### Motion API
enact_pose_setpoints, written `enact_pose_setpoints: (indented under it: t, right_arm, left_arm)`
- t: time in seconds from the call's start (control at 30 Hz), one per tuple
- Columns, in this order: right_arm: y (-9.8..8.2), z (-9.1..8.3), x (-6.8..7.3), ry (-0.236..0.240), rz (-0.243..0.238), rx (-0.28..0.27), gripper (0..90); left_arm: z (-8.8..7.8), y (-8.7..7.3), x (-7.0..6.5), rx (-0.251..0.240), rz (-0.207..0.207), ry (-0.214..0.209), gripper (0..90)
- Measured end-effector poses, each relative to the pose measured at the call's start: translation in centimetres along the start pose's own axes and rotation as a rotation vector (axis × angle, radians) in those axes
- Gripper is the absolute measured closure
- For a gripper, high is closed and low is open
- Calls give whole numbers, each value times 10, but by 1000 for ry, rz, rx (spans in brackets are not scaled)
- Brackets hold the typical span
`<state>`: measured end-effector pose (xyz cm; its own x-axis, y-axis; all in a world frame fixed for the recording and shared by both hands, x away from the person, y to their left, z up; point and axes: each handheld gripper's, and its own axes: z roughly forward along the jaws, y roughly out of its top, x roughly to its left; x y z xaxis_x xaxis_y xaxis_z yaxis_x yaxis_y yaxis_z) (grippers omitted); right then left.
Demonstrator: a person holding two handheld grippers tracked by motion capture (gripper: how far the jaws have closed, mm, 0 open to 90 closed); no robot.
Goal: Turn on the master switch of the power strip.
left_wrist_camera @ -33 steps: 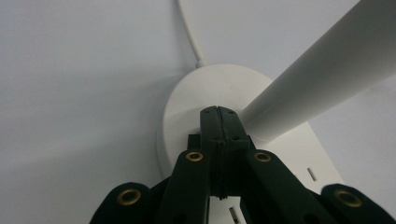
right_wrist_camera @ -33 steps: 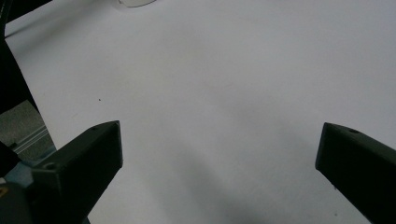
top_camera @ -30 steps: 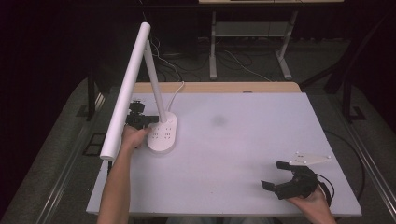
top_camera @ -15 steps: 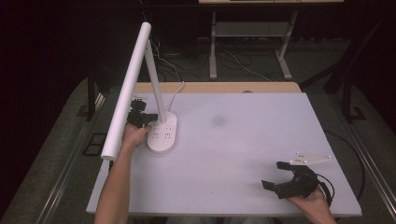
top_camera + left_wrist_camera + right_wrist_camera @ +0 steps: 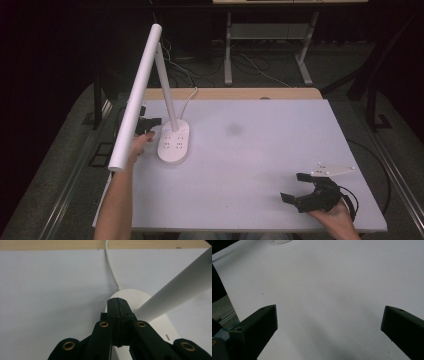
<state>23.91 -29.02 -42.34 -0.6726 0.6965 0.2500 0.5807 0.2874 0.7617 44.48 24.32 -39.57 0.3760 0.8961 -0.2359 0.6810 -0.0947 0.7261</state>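
Observation:
A white desk lamp stands at the table's left; its oval base (image 5: 173, 143) carries a slanted stem (image 5: 166, 85) and a long light bar (image 5: 134, 105) that reaches toward the near edge. My left gripper (image 5: 156, 121) sits just left of the stem, partly hidden behind the bar. In the left gripper view its jaws are shut together (image 5: 117, 302) with nothing between them, the tips over the back of the lamp base (image 5: 140, 296) beside the stem (image 5: 180, 288). My right gripper (image 5: 292, 187) rests near the front right corner, open (image 5: 329, 315), over bare table.
The lamp's white cable (image 5: 111, 267) runs off the far edge over a wooden strip (image 5: 240, 93). The white tabletop (image 5: 260, 145) stretches between the two hands. Beyond the table stand a metal frame (image 5: 270, 45) and floor cables.
My left gripper has lifted slightly beside the lamp stem, still shut. The right gripper has not moved.

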Motion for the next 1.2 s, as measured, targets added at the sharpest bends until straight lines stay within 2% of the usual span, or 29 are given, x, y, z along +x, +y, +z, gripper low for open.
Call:
enact_pose_setpoints:
  t: [0.1, 0.13, 0.27, 0.3, 0.4, 0.5, 0.67, 0.73, 0.87, 0.93, 1.03, 1.1, 1.13, 1.17, 1.2]
  right_arm:
    - [0, 0, 0, 0, -4, -2, 1]
    - [0, 0, 0, 1, -6, -3, 1]
    - [0, 0, 0, 2, -2, -3, 1]
    - [0, 0, 0, 2, -4, -3, 1]
    - [1, 0, 0, 5, -1, -2, 1]
    - [1, 1, 0, 4, -8, -4, 1]
    - [1, 2, 0, 10, 0, -2, 1]
    - [1, 2, 1, 13, -1, -3, 1]
    - [2, 1, 0, 20, 6, -7, 1]
    - [2, 2, -1, 22, 8, -10, 1]
    - [3, 2, -2, 28, 12, -14, 1]
    - [3, 2, -2, 30, 11, -16, 1]
    - [3, 2, -2, 32, 12, -16, 1]
    - [3, 2, -2, 33, 13, -17, 1]
    - [3, 2, -2, 34, 14, -18, 1]
  left_arm:
    - [-9, 1, 1, -14, -2, 7, 896]
    - [-12, 0, 1, -21, -15, 11, 896]
    - [-24, 0, 3, -69, -33, 2, 894]
    - [-28, 0, 5, -74, -32, -10, 891]
    - [-36, -2, 5, -105, -37, 0, 802]
    - [-43, -4, 6, -121, -45, -14, 707]
    - [-52, -8, 5, -140, -74, -60, 451]
    - [-56, -10, 5, -132, -59, -77, 320]
    - [-62, -15, 0, -135, -48, -103, 139]
    - [-66, -17, -4, -131, -36, -116, 90]
    - [-68, -20, -10, -100, -23, -133, 0]
    - [-70, -23, -14, -103, -1, -143, 0]
    - [-72, -25, -17, -103, -12, -141, 0]
    - [-73, -26, -18, -107, 5, -140, 0]
    - [-74, -28, -21, -111, -5, -143, 0]
